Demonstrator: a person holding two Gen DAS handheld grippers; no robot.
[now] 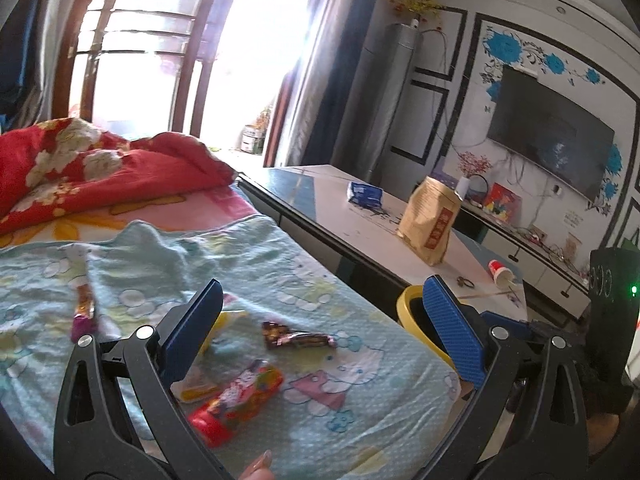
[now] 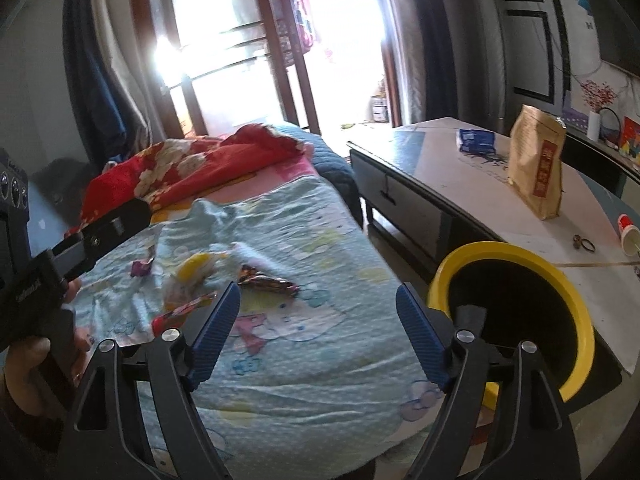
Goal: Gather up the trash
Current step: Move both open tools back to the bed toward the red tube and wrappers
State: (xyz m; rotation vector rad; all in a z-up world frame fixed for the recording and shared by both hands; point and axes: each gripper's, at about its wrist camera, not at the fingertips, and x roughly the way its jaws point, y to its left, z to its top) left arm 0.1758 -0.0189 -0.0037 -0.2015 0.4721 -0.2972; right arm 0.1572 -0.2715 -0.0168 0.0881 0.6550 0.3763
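Several snack wrappers lie on the light blue blanket: a dark brown one, a red one, a yellow one and a purple one. My left gripper hovers open over them, nothing between its fingers. In the right wrist view the brown wrapper, the yellow wrapper, the red wrapper and the purple wrapper lie ahead of my open, empty right gripper. A yellow-rimmed bin stands beside the bed at the right.
A red floral quilt is bunched at the far end of the bed. A long low table runs along the right, with a tan paper bag, a blue packet and a red-and-white cup on it. A hand holds the left gripper's handle.
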